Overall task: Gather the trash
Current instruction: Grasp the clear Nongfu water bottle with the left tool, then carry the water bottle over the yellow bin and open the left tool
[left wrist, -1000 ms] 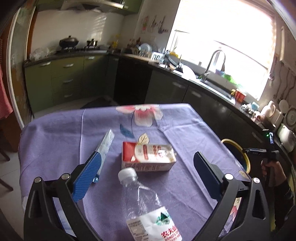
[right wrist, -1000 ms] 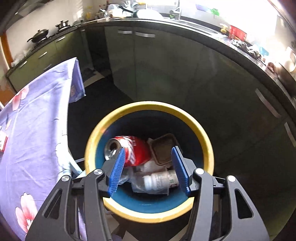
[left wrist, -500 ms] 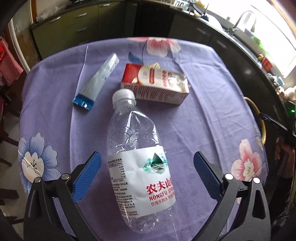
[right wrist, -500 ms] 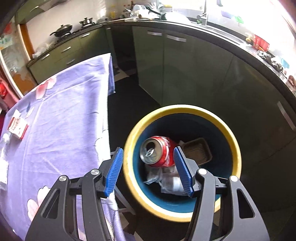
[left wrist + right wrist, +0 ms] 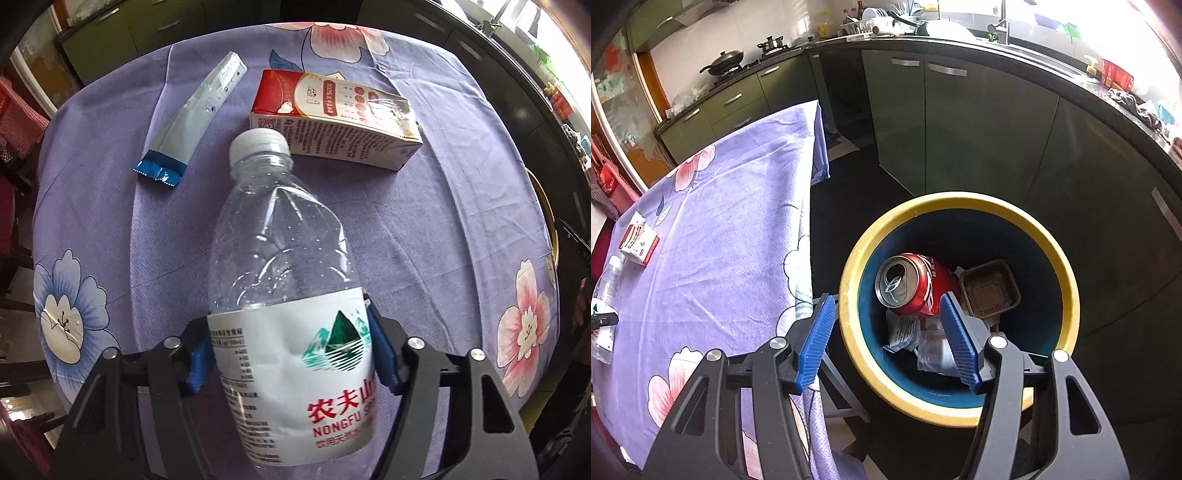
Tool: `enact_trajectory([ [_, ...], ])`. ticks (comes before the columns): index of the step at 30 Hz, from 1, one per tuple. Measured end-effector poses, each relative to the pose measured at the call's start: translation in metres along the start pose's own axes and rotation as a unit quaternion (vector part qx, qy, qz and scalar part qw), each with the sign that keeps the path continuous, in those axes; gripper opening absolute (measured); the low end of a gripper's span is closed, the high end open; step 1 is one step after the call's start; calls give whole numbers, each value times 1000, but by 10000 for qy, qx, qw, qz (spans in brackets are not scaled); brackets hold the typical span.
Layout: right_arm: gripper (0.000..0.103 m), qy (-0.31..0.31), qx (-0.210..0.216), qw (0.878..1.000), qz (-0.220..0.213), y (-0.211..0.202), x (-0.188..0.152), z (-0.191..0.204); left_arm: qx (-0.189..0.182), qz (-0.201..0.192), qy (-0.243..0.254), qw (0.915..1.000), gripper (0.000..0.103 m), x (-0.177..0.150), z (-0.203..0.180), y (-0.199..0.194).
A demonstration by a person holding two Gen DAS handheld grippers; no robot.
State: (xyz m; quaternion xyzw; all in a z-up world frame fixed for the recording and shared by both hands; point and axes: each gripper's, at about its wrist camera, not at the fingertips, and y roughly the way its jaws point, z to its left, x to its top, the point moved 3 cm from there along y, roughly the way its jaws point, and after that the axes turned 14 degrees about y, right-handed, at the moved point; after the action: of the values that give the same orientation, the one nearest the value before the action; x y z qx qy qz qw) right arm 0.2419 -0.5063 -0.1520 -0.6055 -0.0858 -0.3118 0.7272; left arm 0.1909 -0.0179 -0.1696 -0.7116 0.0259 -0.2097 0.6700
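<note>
Water bottle: the clear Nongfu Spring bottle [image 5: 288, 295] lies on the purple flowered tabletop [image 5: 436, 229], white cap pointing away from the camera, body dented.
Left gripper: the left gripper [image 5: 290, 354] has its blue pads pressed against the bottle's labelled middle from both sides, so it appears to grip it; whether the bottle is lifted off the cloth cannot be told.
Other trash on the tabletop: a red and white milk carton [image 5: 332, 118] lies just beyond the cap, and a flattened blue and white sachet [image 5: 195, 118] lies to its left.
Right gripper: the right gripper [image 5: 886, 343] hovers above the bin's near rim, jaws apart, holding nothing.
Bin: the yellow-rimmed blue bin [image 5: 1067, 295] stands on the floor beside the table and holds a red soda can [image 5: 916, 284], a brown plastic tray [image 5: 990, 295] and crumpled wrappers.
Progress: judged partway; several pieces binned, and the bottle, carton and sachet are left.
</note>
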Motion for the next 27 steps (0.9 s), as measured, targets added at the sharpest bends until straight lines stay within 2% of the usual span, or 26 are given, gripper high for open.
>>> enact_trajectory([
  [6,59,12,40,10000,39,1,-1,0,-30,0,174,9998,63,-2,-6,-6],
  [10,59,13,41,10000,25,0,-2,-1,5,-189,408,9990,62,-1,-19,-19],
  [19,59,18,71,10000,4,-7,-6,-3,-165,-605,951,9935,61,8,-59,-52],
  [22,59,64,62,9999,-74,-15,-6,-8,-260,-788,1208,9892,61,17,-82,-64],
  [27,59,225,6,9993,-312,-40,-5,-26,-517,-1134,1964,9726,62,43,-143,-82],
])
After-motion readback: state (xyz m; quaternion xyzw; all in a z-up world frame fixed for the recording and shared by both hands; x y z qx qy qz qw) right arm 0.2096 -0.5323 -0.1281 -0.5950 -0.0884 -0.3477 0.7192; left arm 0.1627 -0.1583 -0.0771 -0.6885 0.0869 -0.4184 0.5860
